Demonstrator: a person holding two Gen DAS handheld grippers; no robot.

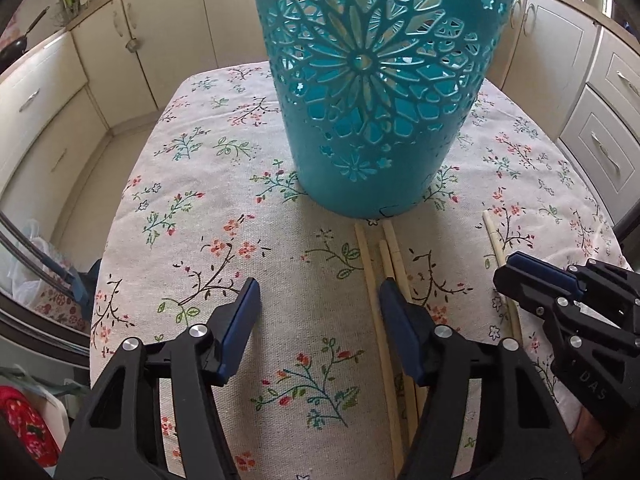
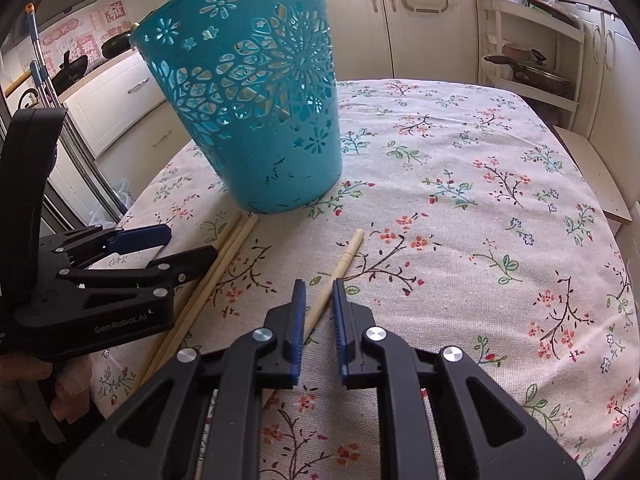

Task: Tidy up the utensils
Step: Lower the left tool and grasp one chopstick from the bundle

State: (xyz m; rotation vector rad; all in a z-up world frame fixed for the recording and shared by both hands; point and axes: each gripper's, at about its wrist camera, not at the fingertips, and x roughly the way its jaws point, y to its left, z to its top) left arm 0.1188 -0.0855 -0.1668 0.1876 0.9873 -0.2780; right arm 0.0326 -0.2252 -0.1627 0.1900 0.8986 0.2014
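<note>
Big flowered counter (image 2: 460,208) fills the view, and planted on it is the landmark: a teal cut-out bin (image 2: 256,112), standing upright. Everything gets placed off that bin.

Just in front of the bin's base, nearly touching it, lies a bundle of three chopsticks (image 1: 382,256), long axes running from the bin straight back toward the person. A little to the bin's right and slightly farther from its base lies a single chopstick (image 2: 346,258), tilted but roughly along the same line, apart from the bundle.

Now the left gripper (image 1: 320,300): fingers apart, nothing between them but cloth. Its right finger sits over the bundle, so the sticks lie just off to that side of the gap instead of inside it. Any grab there looks to need a small sideways shift first.

The right gripper (image 2: 318,296) is the one better lined up. Its fingers stand narrowly apart, straddling the single chopstick, which runs up through the gap toward the bin. Whether the pads actually press on the stick, I can't tell; a sliver of gap seems to show on either side.

My call: the single stick is the right hand's.
</note>
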